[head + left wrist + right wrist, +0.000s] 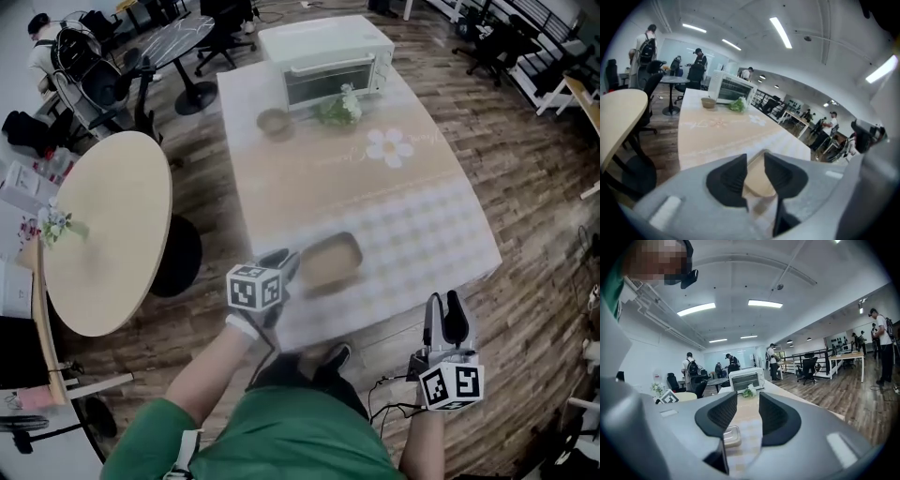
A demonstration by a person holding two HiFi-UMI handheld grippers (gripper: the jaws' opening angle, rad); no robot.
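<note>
A shallow rectangular metal pan (333, 260) lies near the front left of the long cloth-covered table (427, 234). My left gripper (284, 260) reaches in at the pan's left end. In the left gripper view its jaws stand slightly apart, and the pan (757, 188) shows in the gap below them. I cannot see either jaw pressing on it. My right gripper (443, 302) hangs off the table's front right corner, over the wooden floor. It is open with nothing between its jaws. In the right gripper view the pan (731, 436) shows low down beside the left jaw.
At the far end of the table stand a white toaster oven (325, 56), a small bowl (275, 122) and a bunch of greenery (339, 110). A round wooden table (108, 225) stands to the left. Office chairs and several people are farther back.
</note>
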